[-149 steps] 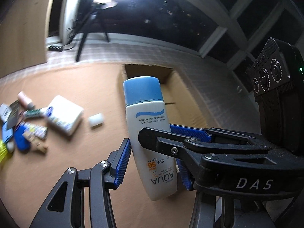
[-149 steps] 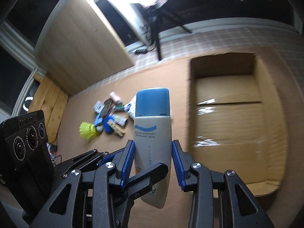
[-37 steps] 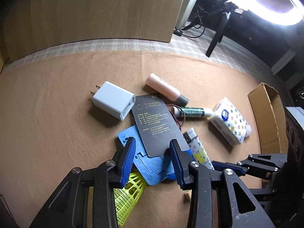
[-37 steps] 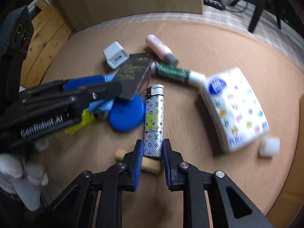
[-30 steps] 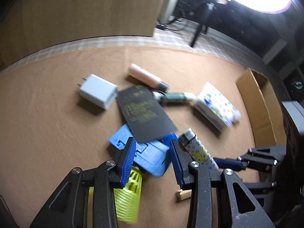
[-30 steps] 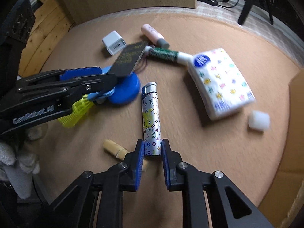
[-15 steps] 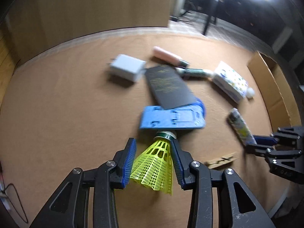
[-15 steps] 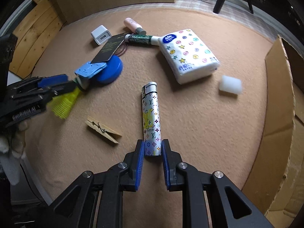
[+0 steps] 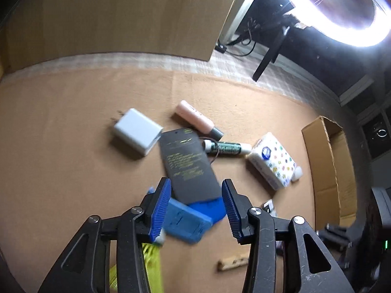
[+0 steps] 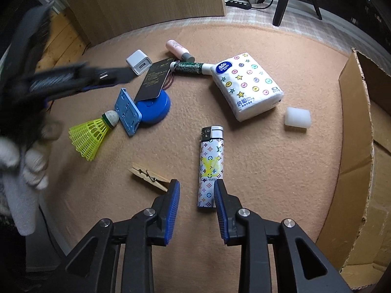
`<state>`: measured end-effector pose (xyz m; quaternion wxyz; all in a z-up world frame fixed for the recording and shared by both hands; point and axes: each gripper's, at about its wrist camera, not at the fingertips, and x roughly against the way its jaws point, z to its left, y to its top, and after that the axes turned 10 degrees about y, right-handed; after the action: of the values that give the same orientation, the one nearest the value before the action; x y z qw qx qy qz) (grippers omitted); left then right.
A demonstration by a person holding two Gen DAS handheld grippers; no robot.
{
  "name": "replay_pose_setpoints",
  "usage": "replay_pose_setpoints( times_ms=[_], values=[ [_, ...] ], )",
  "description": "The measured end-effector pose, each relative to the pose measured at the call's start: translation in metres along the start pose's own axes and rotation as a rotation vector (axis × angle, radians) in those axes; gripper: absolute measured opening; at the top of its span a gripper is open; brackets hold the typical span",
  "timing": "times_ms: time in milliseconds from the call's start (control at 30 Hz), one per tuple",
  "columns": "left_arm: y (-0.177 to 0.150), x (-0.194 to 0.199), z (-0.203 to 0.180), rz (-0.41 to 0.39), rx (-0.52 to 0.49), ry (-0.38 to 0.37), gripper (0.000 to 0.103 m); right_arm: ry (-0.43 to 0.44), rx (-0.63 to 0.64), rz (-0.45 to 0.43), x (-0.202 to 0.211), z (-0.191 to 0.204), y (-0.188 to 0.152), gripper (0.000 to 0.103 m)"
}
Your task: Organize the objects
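Patterned lighter (image 10: 210, 166) lies at 12 o'clock between spread right gripper (image 10: 196, 196) jaws, likely lined for grasping; left gripper (image 9: 195, 206), apart, straddles black card (image 9: 189, 166).

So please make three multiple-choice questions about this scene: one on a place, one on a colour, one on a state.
1. Where is the wooden clothespin relative to the lighter?
A. to its left
B. on top of it
C. inside the cardboard box

2. What colour is the shuttlecock skirt?
A. white
B. yellow-green
C. red

3. How is the right gripper?
A. shut on the lighter
B. open, empty
C. shut on the clothespin

Answers: 1 A, it lies left of the lighter on the mat. 2 B, the mesh skirt is neon yellow. 3 B, the jaws stand apart with the lighter's end between them, ungripped.
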<state>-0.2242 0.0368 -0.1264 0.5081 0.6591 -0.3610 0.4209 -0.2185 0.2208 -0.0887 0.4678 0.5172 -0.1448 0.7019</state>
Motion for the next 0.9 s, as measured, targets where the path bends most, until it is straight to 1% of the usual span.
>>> replay_pose_setpoints(
  times_ms=[100,167,200,367,400,433,600,700,900],
  values=[
    [0.010,-0.018,-0.010,0.027,-0.023,0.042,0.057,0.004,-0.005,-0.005,0.010,-0.013,-0.006,0.026],
    [0.014,-0.028,-0.014,0.041,-0.029,0.078,0.063,0.005,-0.012,-0.011,0.012,-0.015,-0.008,0.026],
    [0.016,-0.032,-0.015,0.050,-0.026,0.083,0.065,0.004,-0.014,-0.014,0.013,-0.015,-0.009,0.026],
    [0.016,-0.055,-0.016,0.084,-0.022,0.111,0.064,0.002,-0.024,-0.020,0.015,-0.020,-0.010,0.026],
    [0.015,-0.055,-0.018,0.068,-0.034,0.121,0.064,0.001,-0.025,-0.020,0.015,-0.021,-0.010,0.026],
    [0.014,-0.055,-0.021,0.063,-0.051,0.125,0.061,0.000,-0.026,-0.020,0.016,-0.022,-0.010,0.026],
    [0.000,-0.051,-0.031,0.049,-0.099,0.091,0.057,0.001,-0.026,-0.021,0.017,-0.022,-0.011,0.026],
    [-0.015,-0.044,-0.037,0.041,-0.123,0.065,0.055,0.003,-0.027,-0.025,0.017,-0.023,-0.011,0.026],
    [-0.063,-0.025,-0.051,0.044,-0.170,0.009,0.054,0.014,-0.029,-0.034,0.020,-0.023,-0.013,0.026]
  ],
)
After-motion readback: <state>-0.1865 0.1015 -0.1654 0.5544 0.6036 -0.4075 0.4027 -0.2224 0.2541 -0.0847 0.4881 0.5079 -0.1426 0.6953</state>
